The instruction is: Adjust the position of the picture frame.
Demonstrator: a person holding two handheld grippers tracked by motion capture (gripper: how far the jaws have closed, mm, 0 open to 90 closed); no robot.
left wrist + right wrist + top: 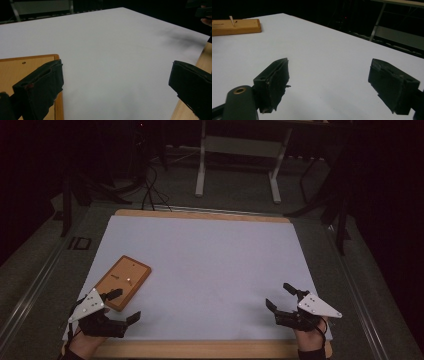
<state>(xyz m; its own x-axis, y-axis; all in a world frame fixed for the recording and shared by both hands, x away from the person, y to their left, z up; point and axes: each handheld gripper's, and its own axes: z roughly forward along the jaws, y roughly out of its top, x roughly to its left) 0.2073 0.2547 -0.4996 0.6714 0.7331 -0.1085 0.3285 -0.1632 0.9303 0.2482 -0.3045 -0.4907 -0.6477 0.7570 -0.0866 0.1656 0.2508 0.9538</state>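
Both grippers rest spread and empty: the left gripper (pixel 121 305) just beside the wooden block (pixel 123 282) at seven o'clock, the right gripper (pixel 280 296) at five o'clock. Work looks unstarted; next, the left must close on the block.

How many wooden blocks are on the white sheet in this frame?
1. The wooden block lies at the near-left part of the white sheet, just ahead of the left gripper, whose jaws stand open. None seems hidden elsewhere.
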